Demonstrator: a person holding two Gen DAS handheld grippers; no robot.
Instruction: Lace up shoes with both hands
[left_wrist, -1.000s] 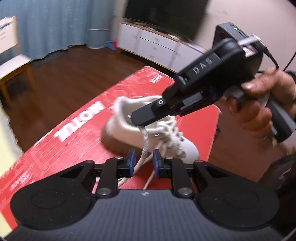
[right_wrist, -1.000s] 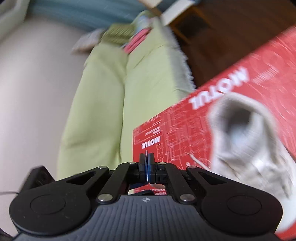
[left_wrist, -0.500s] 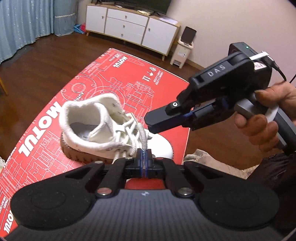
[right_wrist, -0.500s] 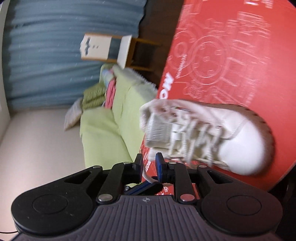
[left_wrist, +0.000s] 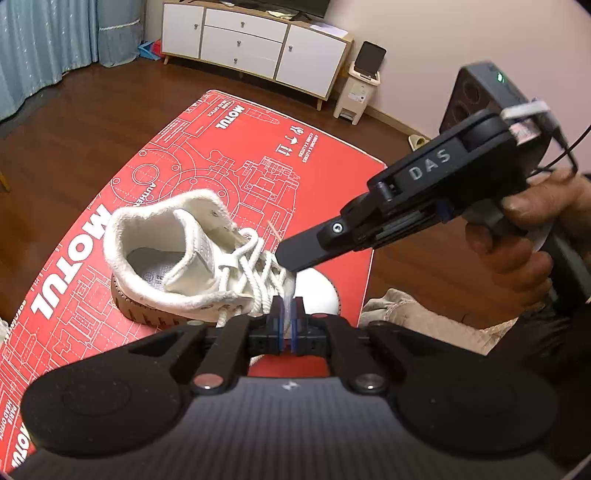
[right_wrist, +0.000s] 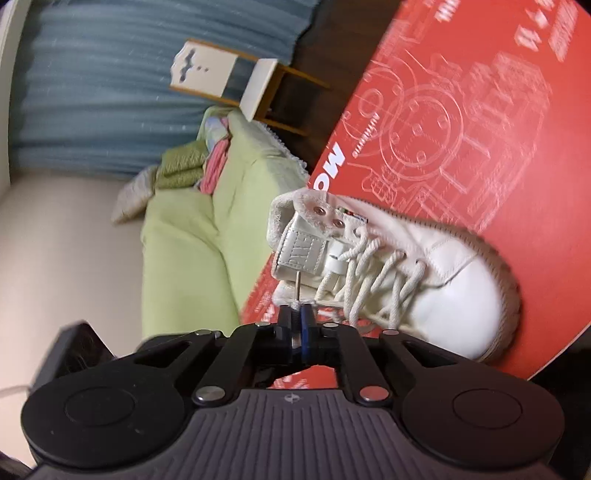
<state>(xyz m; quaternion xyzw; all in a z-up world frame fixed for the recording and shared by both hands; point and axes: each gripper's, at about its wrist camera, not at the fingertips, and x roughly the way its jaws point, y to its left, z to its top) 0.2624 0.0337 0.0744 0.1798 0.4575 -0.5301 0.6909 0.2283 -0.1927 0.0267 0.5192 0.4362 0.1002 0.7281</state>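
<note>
A white high-top shoe (left_wrist: 166, 258) with a brown sole stands on a red Motul cardboard box (left_wrist: 240, 155). Its white laces (left_wrist: 255, 269) are threaded loosely over the tongue. My left gripper (left_wrist: 287, 325) is shut on a lace strand just in front of the toe. My right gripper (left_wrist: 286, 264) reaches in from the right above the laces. In the right wrist view the right gripper (right_wrist: 296, 325) is nearly shut on a lace end with a thin metal tip (right_wrist: 296, 286), close to the shoe (right_wrist: 424, 266) tongue.
A white TV cabinet (left_wrist: 258, 40) and a small bin (left_wrist: 358, 92) stand at the far wall, on dark wood floor. A green sofa (right_wrist: 184, 240) and a white chair (right_wrist: 236, 81) sit beside the box. The box edge lies close on the right.
The left gripper went from open around the lace to shut on it. The right gripper let go, moved over the shoe and closed on a lace end near the tongue.
</note>
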